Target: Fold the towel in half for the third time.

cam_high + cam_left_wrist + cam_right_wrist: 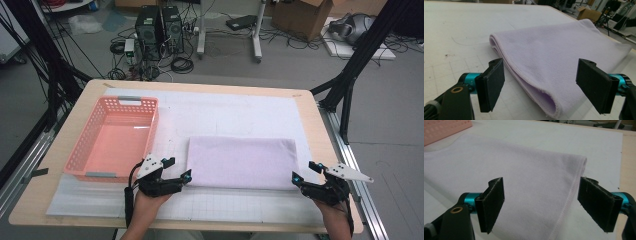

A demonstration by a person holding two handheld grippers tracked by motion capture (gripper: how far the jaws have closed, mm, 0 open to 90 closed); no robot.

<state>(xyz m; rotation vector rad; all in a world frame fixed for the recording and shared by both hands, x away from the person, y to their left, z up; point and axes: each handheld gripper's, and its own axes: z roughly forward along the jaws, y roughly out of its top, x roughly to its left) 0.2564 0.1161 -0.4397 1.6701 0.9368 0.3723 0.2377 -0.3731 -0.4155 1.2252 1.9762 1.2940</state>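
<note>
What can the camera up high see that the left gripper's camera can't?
The high view takes in the pink basket beside the folded lilac towel, the right gripper at the towel's other near corner, both of the person's hands, and the floor with its computers and cables. The left gripper view gives a close look the high one lacks: the towel's stacked layers and stitched hem at the near corner, sitting between the open jaws. Both show the towel, the white gridded mat and the left gripper.
</note>
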